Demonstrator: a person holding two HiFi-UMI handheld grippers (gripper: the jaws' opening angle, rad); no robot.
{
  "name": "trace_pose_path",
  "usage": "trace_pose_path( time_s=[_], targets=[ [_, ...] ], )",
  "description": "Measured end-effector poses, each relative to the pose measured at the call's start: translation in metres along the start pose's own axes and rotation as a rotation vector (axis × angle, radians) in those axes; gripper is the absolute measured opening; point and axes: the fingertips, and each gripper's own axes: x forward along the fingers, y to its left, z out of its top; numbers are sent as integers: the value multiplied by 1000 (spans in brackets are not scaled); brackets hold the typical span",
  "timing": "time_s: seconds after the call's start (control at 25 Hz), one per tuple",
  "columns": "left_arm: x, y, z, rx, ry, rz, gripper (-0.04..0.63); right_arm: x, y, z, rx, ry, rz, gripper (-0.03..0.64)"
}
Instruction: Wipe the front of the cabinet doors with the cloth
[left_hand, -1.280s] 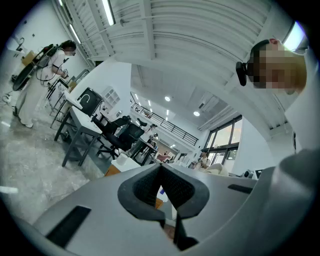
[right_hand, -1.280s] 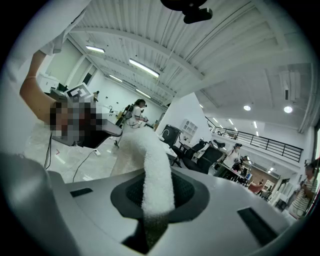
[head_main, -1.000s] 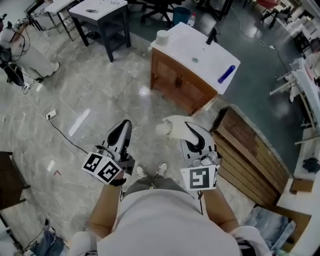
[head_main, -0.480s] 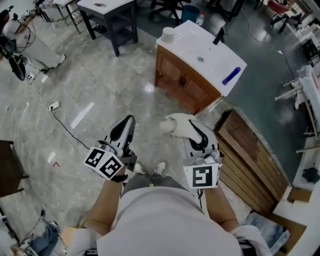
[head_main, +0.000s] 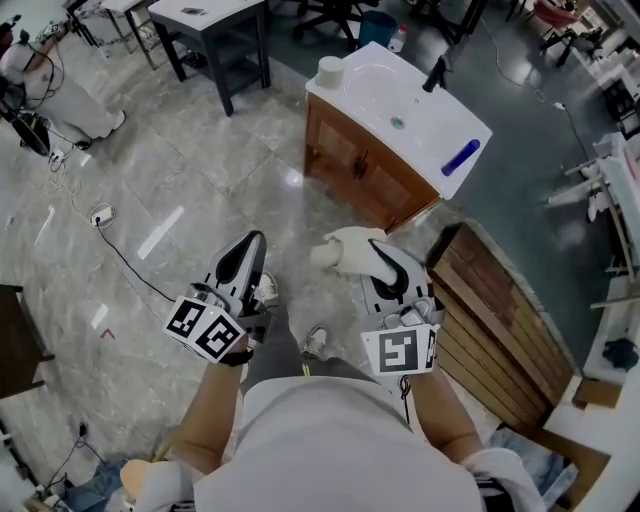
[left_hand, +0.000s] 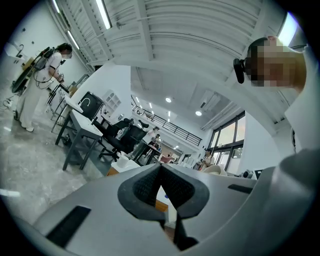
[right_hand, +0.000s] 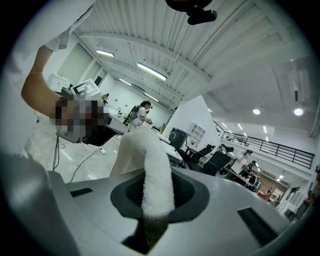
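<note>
Just the walk-up stage here, no wiping yet. My right gripper is clamped on the cloth, a white fluffy one that sticks out past the jaws and flops toward 10 o'clock. The right gripper view shows it squeezed right between the pads. My left gripper is pressed together with nothing in it, carried at my 9 o'clock side.

The cabinet is ahead at about 12 to 1 o'clock, well apart from both grippers, so the cloth isn't touching anything. Its wooden doors face me and a bit left, and both look closed as far as I can tell. Next move, I reckon, is to close the gap and get low, since the doors sit under the white sink top. Then I'd press the cloth flat on a door and sweep across, minding the small dark handles where the doors meet.

The floor is glossy grey stone and looks slick, with a cable snaking across at 9 o'clock. A wooden pallet lies at 3 o'clock, near my path, so that's a trip risk. There's a dark table at 11 o'clock. On the sink top sit a black tap and a blue thing.
</note>
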Motion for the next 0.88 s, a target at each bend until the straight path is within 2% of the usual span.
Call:
trace_pose_path(
  time_s=[0.28,0.64,0.88],
  targets=[
    [46,63,4,-54,39,-7,16,74,-8,-5,41,44,8,72],
    [130,176,53,-81,70,-36,15,216,-35,1,58,112,-4,72],
    [171,222,74,-122,95,-74,15,279,-53,13,63,152,-34,72]
  ],
)
